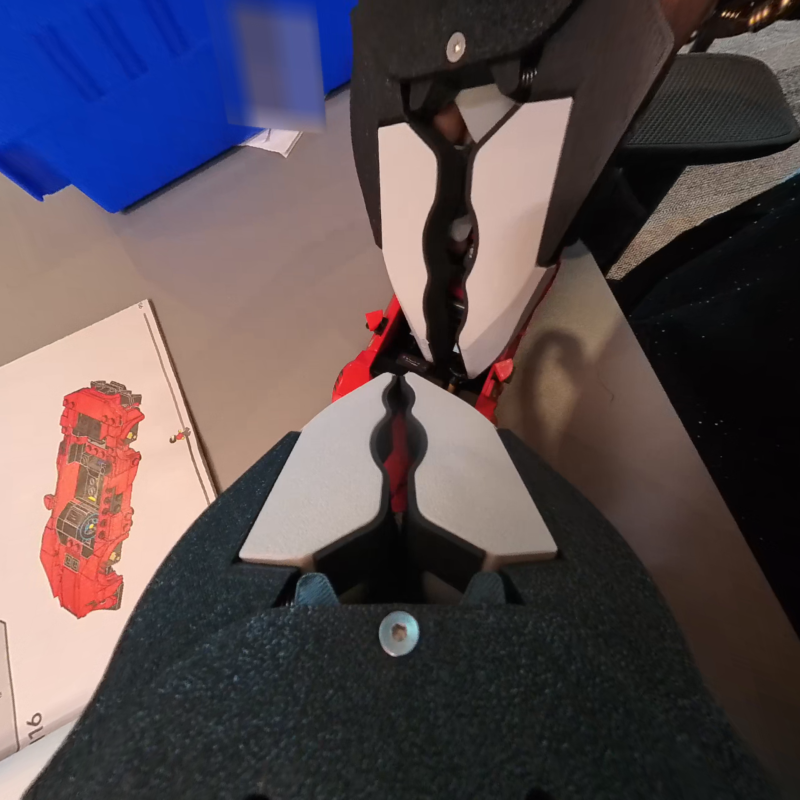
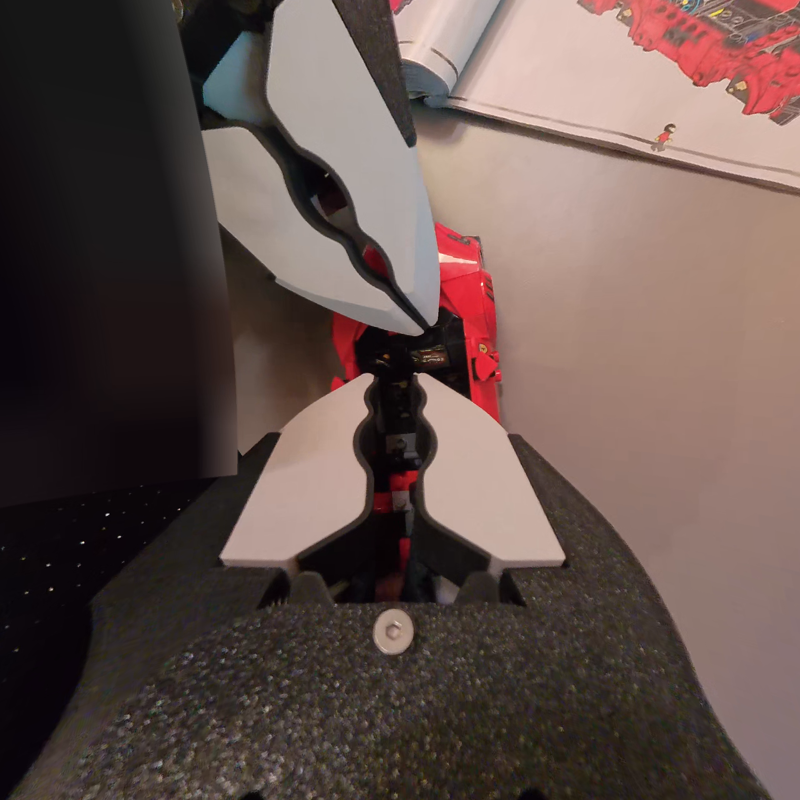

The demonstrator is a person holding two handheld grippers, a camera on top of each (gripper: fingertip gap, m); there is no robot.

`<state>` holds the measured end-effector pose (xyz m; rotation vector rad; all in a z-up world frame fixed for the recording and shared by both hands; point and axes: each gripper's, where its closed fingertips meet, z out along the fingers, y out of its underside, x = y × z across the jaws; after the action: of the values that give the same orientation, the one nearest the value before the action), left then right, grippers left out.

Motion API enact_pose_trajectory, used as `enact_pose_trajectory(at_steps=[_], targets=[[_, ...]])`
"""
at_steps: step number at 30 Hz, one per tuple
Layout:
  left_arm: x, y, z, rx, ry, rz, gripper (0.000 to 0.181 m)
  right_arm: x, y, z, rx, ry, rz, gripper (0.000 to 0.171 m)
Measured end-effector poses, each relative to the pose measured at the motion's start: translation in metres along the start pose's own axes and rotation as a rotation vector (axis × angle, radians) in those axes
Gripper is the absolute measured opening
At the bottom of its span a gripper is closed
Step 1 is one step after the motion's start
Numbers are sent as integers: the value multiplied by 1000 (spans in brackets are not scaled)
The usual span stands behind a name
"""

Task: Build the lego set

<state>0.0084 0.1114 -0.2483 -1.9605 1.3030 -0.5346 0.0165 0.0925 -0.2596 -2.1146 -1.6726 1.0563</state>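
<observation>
Your left tongs are closed, tips touching, with a strip of red showing in the gap behind them; can't tell if they're actually gripping it. Your right tongs are a little apart at the tips, straddling the black middle section of the red lego car; contact with the pads isn't clear. In the left wrist view the right tongs come in from above, tips down on the car, which sits on the desk near its right edge. The two tongs nearly meet tip to tip over the model. The instruction booklet lies open on the desk to the left, with a blue bin beyond it.
</observation>
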Motion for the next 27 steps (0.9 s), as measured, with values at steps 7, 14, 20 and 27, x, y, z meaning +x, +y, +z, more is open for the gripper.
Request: enact_pose_trajectory(at_steps=[7,14,20,27], targets=[[0,-5,-1,17,6,-24,0,-10,-18,-15,124,-143,106,16],[-4,-10,-9,42,-17,-35,0,-1,-28,-44,204,-103,90,12],[-4,-17,-16,75,-47,-47,0,8,-30,-69,250,-15,23,10],[-1,-20,-19,86,-55,-64,0,12,-22,-77,206,40,-29,9]])
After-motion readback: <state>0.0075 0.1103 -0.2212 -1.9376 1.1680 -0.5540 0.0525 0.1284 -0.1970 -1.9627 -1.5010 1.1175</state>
